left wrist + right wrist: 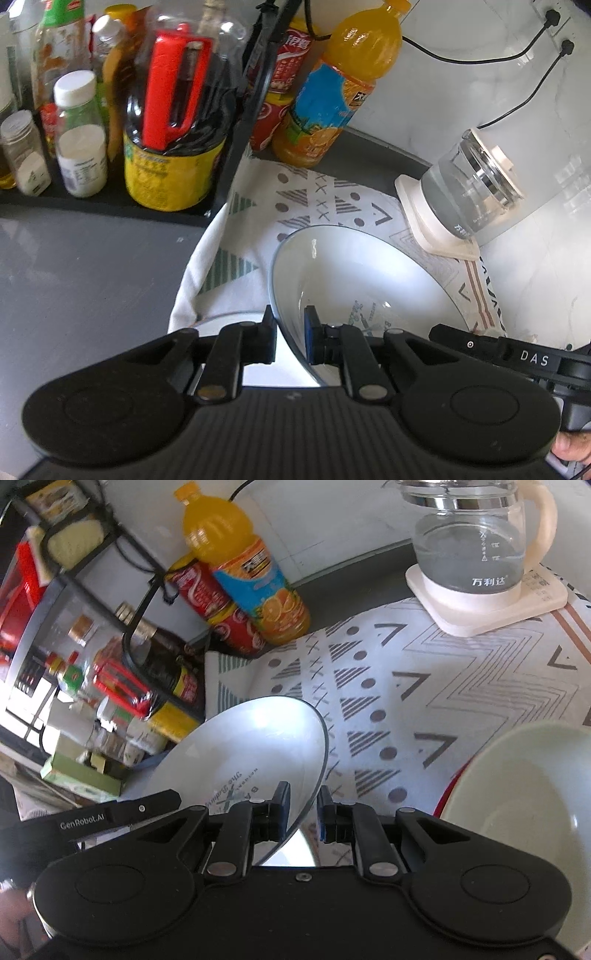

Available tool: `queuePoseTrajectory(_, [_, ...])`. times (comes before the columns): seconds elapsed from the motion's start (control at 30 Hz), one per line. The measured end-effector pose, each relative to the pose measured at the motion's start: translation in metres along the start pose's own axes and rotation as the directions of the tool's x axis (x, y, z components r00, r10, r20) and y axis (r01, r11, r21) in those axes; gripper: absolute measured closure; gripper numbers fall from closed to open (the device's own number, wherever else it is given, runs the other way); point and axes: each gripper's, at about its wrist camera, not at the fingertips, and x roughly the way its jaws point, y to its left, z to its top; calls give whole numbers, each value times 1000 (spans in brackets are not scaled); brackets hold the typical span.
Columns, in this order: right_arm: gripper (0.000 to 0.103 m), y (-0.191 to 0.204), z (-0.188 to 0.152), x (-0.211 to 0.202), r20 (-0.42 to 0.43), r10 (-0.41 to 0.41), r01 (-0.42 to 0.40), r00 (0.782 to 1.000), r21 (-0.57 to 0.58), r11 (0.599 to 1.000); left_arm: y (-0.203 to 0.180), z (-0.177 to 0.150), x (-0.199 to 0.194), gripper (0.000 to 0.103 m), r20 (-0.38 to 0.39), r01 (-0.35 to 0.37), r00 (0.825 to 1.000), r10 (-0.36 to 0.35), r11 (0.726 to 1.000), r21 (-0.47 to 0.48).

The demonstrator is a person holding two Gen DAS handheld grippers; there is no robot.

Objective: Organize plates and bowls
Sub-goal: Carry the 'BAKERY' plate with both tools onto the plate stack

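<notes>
Both grippers pinching one white bowl, opposite rim sides.

Left gripper and right gripper: fingers nearly together, pads clamped on the rim of the bowl, which sits tilted above the patterned cloth. Pale green bowl beside it on the right.

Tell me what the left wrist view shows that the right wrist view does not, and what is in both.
Only the left wrist view: the wall sockets with black plugs, and the bare grey counter.

Only the right wrist view: a pale green bowl at the right edge.

Both: the white plate, gripped on its rim by the left gripper and the right gripper, plus the orange juice bottle, the glass kettle and the patterned cloth.
</notes>
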Motion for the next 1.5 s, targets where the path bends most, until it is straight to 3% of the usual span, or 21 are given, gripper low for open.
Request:
queuePoseTrajectory(0.43, [88, 17, -48, -1, -1, -58, 58, 998, -47, 997, 23, -29, -13, 91, -27, 9, 1000, -9, 1000, 22])
queuePoseTrajectory(0.7, [88, 18, -70, 0, -26, -82, 81, 996, -41, 996, 32, -49, -7, 91, -85, 21, 996, -19, 1000, 18])
queuePoseTrajectory(1.5, [94, 20, -83, 21, -17, -160, 160, 987, 11, 987, 53, -72, 15, 87, -180, -7, 984, 0, 999, -40])
